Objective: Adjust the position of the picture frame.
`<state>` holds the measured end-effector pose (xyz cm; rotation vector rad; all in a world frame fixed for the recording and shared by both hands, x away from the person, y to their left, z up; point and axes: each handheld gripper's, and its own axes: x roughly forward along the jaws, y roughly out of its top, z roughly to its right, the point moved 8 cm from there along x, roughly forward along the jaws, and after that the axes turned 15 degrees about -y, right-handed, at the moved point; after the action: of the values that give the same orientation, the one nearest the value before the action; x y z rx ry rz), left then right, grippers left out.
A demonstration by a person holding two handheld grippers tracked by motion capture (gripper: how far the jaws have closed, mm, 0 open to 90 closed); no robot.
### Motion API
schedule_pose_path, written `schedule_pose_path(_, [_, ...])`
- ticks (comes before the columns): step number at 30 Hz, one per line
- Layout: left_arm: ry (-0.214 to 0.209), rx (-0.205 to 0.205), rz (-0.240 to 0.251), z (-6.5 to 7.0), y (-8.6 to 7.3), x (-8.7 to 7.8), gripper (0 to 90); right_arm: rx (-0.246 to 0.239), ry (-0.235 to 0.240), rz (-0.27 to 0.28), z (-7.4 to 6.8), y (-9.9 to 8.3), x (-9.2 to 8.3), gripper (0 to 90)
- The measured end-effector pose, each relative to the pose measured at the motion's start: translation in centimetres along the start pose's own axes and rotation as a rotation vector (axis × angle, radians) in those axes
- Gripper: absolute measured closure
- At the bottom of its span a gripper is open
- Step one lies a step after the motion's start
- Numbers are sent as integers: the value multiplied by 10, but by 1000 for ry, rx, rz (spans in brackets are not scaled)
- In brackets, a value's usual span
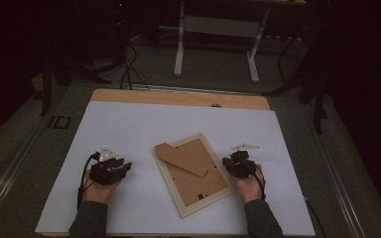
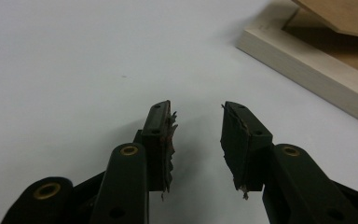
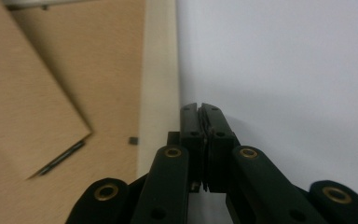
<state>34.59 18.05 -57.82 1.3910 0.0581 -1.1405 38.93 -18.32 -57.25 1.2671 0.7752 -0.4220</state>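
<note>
We have both grippers down low at the near edge of the table, with the picture frame [image 1: 194, 174] lying face down and skewed between them, its brown stand flap [image 1: 188, 157] on the backing board. Our right gripper [image 1: 232, 162] sits just beside the frame's pale right rail [image 3: 161, 70], jaws pressed together on nothing, tips at the rail's outer edge; whether they touch it we cannot tell. Our left gripper [image 2: 198, 126] hovers over bare white surface, jaws parted and empty, the frame's near corner [image 2: 279, 44] a little way ahead to one side. We read this as the approach to working on the back of the frame; nothing is gripped yet. Next, we judge, the left needs to close in on its rail to steady the frame, while the right parts its jaws or nudges. Beyond, the white table cover [image 1: 129, 124] ends at a wooden strip [image 1: 178, 97], then dark floor, cables [image 1: 129, 64] and a white table stand [image 1: 218, 29].
</note>
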Motion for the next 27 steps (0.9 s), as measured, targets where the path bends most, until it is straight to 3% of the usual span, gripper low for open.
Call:
schedule_pose_path(3, [-19,31,-11,2,7,3,644,-21,19,21,-2,3,-10,882])
schedule_pose_path(9, [-77,29,-1,4,24,10,639,-86,54,36,-13,0,-25,897])
schedule_pose_path(11, [-74,34,7,3,30,12,642,-109,59,31,-15,-3,-28,898])
schedule_pose_path(13, [-87,18,35,2,37,13,681,-124,68,24,-15,-6,-30,898])
schedule_pose_path(17, [-88,-3,41,-3,46,19,728,-138,85,11,-15,-14,-35,899])
schedule_pose_path(23, [-92,27,13,-3,53,34,887,-160,98,-19,-13,-30,-39,900])
schedule_pose_path(27, [-114,32,13,-2,59,42,900,-153,113,-23,-12,-37,-44,900])
